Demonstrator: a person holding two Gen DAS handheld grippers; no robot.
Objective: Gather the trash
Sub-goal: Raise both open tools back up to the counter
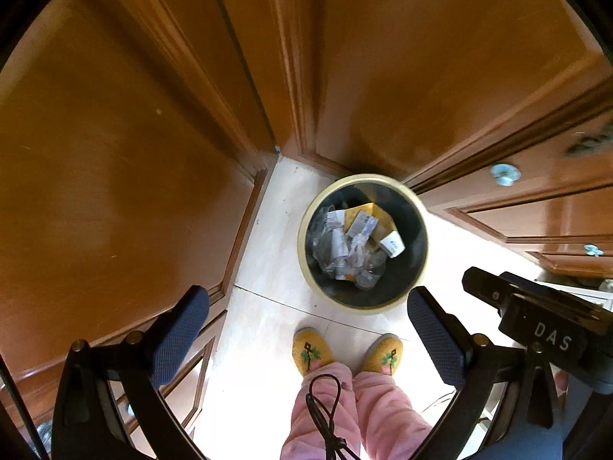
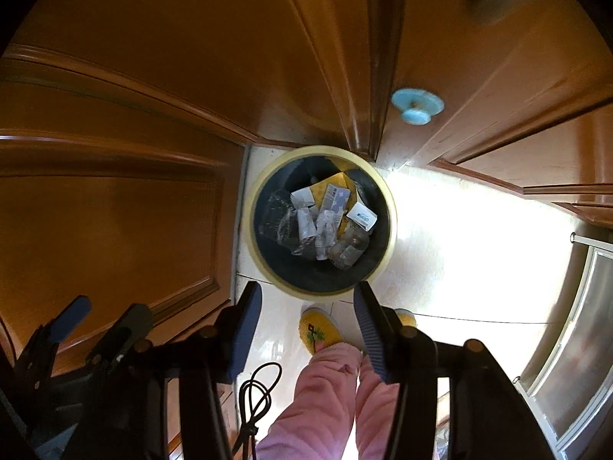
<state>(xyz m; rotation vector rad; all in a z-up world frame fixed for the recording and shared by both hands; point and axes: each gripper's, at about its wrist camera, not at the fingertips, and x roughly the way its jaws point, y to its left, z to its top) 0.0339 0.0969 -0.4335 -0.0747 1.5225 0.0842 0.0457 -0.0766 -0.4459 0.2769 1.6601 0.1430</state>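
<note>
- Both claws spread, nothing between the pads: left claw (image 1: 308,339), right claw (image 2: 308,329), each pointing down over the trash bin (image 1: 412,207).
- Bin sits on pale floor tile (image 1: 268,306) in a wooden cabinet corner, holding wrappers and a white carton (image 2: 362,216).
- Yellow slippers (image 1: 310,350) just beside the bin.

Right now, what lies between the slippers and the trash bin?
Only bare pale floor tile, crossed by a grout line, separates the yellow slippers from the trash bin. The left wrist view shows it best; nothing stray lies there.
</note>
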